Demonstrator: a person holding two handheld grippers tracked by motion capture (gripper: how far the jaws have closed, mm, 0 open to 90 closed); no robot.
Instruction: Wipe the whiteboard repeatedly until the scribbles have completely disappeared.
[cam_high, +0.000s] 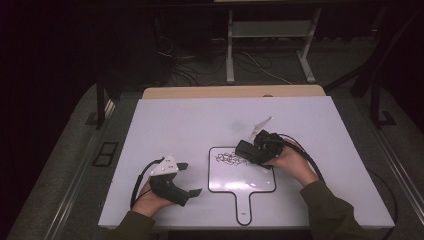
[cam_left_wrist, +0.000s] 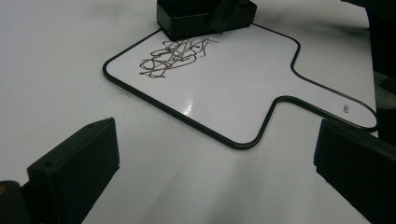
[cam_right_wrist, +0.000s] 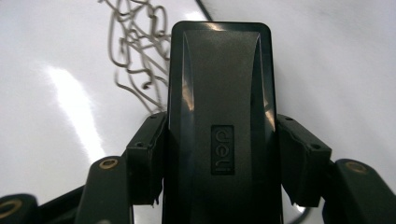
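Eraser (cam_right_wrist: 219, 116) is sitting clamped in the right gripper (cam_high: 250, 149), pressing on one paddle whiteboard (cam_high: 242, 184).
Left gripper (cam_high: 192, 180) is resting beside that board, jaws gaping wide, gripping nothing; one scribble (cam_left_wrist: 173, 58).

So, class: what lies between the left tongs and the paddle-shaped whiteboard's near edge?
Only bare white table separates the left tongs from the whiteboard, shown in the left gripper view.
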